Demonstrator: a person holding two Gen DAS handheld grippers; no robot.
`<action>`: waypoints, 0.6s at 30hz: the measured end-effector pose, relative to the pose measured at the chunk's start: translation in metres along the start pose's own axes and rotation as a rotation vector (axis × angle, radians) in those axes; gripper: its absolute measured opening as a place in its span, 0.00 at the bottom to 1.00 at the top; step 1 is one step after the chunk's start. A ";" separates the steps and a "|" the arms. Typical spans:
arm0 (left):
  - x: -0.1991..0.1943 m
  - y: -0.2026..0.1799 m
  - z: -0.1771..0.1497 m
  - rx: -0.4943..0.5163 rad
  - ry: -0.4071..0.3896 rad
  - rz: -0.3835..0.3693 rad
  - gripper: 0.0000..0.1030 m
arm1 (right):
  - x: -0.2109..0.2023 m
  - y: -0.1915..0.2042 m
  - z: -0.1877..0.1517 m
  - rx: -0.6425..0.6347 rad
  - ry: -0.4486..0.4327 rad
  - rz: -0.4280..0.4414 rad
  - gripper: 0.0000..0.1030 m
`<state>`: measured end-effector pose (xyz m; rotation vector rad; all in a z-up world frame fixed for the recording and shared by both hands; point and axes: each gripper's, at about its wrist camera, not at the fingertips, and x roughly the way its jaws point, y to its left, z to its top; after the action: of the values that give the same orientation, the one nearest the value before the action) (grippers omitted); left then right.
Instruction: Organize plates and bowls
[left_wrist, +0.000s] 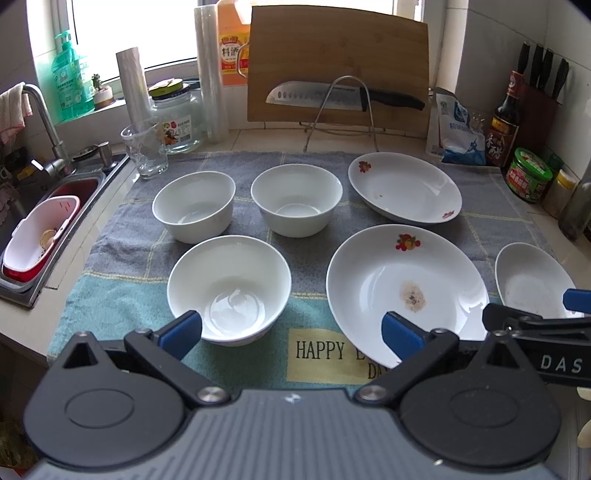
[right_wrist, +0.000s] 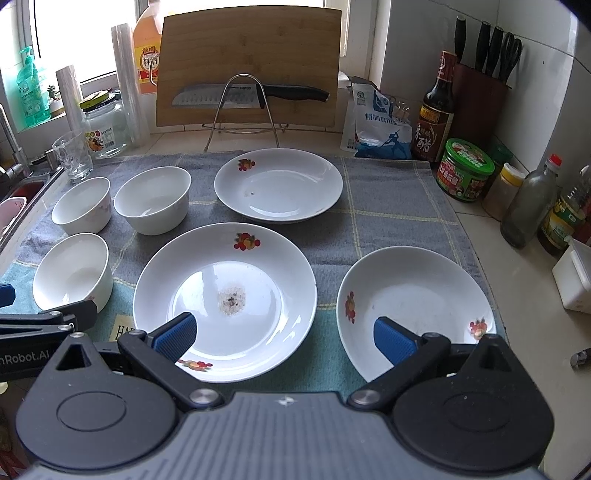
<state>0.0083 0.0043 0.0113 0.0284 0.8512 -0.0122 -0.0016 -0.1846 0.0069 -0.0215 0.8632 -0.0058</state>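
Observation:
Three white bowls and three white fruit-print plates stand on a grey-green towel (left_wrist: 310, 162). In the left wrist view the near bowl (left_wrist: 229, 288) is in front, two bowls (left_wrist: 194, 206) (left_wrist: 296, 199) behind, a stained plate (left_wrist: 406, 291) to the right, a far plate (left_wrist: 404, 188) and a right plate (left_wrist: 532, 280). My left gripper (left_wrist: 291, 332) is open and empty, above the towel's front edge. In the right wrist view the stained plate (right_wrist: 225, 299), far plate (right_wrist: 279, 184), right plate (right_wrist: 417, 310) and near bowl (right_wrist: 72, 273) show. My right gripper (right_wrist: 284, 334) is open and empty.
A cutting board (left_wrist: 338, 62) with a knife (left_wrist: 343, 96) leans at the back on a wire rack. A glass (left_wrist: 144, 149), jar and film rolls stand back left, the sink (left_wrist: 40, 229) left. Bottles, jars (right_wrist: 464, 170) and a knife block (right_wrist: 480, 92) line the right side.

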 end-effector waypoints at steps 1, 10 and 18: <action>0.000 -0.001 0.001 0.003 -0.003 -0.002 0.99 | -0.001 -0.001 -0.001 -0.001 -0.006 0.003 1.00; -0.001 -0.018 0.008 0.049 -0.040 -0.031 0.99 | -0.006 -0.022 -0.009 -0.006 -0.061 0.003 1.00; -0.005 -0.039 0.014 0.087 -0.088 -0.117 0.99 | -0.011 -0.067 -0.019 -0.006 -0.137 -0.019 1.00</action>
<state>0.0151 -0.0353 0.0235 0.0596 0.7627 -0.1596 -0.0231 -0.2513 0.0043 -0.0349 0.7257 -0.0191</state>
